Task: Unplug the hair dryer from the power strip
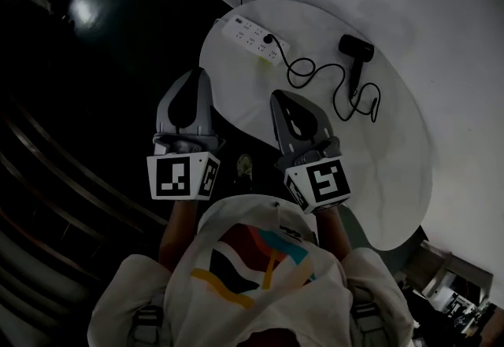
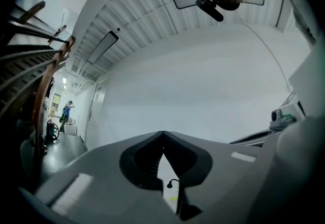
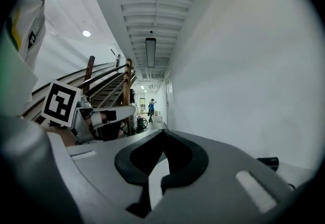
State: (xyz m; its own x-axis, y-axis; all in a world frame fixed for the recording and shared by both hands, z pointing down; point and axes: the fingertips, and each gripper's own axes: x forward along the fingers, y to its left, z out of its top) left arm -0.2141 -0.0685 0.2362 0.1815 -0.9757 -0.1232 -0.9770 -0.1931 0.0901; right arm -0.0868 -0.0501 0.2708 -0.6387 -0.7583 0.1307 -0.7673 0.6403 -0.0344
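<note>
1. Status. My left claw (image 1: 198,75) and my right claw (image 1: 279,96) are both fully narrowed, pads together, with nothing held. Both hover at the near edge of the round white table (image 1: 394,180), well short of the work.

2. Location of parts. The white power strip (image 1: 250,35) lies at the far left of the table. The black plug (image 1: 270,40) is seated in it near its right end. The cable (image 1: 315,70) runs in loose coils from the plug to the black hair dryer (image 1: 356,50), which lies on the table to the right of the strip and apart from it. The dryer body also shows low at the right of the right gripper view (image 3: 267,161).

3. Step in hand, as I judge it: approach. Nothing is unplugged yet.

4. Recommended procedure.
- I open both claws before I reach the strip, not on contact.
- I set the left claw on the strip's bare left part to pin it down; a light strip is likely to lift with the plug.
- I close the right claw on the plug body itself, never on the cable.
- I pull straight up along the pins, without rocking.

5. Caution. The coils lie close to the plug; I keep the pads clear of them.
</note>
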